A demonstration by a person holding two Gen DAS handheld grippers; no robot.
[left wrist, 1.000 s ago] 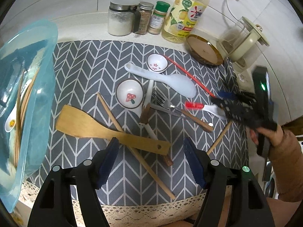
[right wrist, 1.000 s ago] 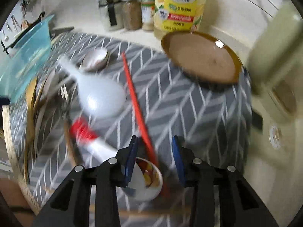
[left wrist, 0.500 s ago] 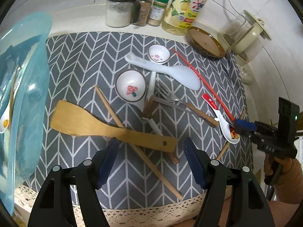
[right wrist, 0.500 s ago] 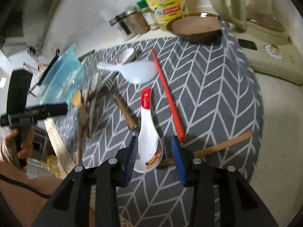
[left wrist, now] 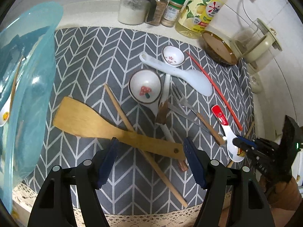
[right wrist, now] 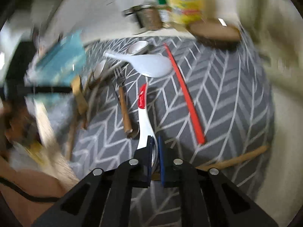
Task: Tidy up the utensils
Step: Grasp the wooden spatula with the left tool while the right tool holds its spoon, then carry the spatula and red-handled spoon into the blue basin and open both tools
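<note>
Utensils lie scattered on a grey chevron mat [left wrist: 90, 60]. My left gripper [left wrist: 149, 145] hangs open just above the handle of a wooden spatula [left wrist: 85, 119], touching nothing. At the mat's right edge my right gripper [left wrist: 238, 143] [right wrist: 155, 140] is shut on the bowl end of a white spoon with a red handle tip [left wrist: 225, 126] [right wrist: 143, 113], which still lies along the mat. Beside the spoon are a red chopstick [right wrist: 185, 98] and a wooden-handled fork [right wrist: 123, 102]. The right wrist view is blurred by motion.
A blue plastic tub [left wrist: 34, 87] with some utensils inside stands at the left. On the mat are a white rice paddle [left wrist: 181, 73], a mushroom-print ladle [left wrist: 145, 89] and a flowered spoon [left wrist: 173, 56]. Spice jars [left wrist: 132, 9], a detergent bottle [left wrist: 204, 9] and a brown dish [left wrist: 217, 49] line the back.
My right gripper's jaws went from open around the red-tipped spoon's bowl to closed on it, and the wrist rolled. The left gripper sank slightly toward the spatula handle, still open.
</note>
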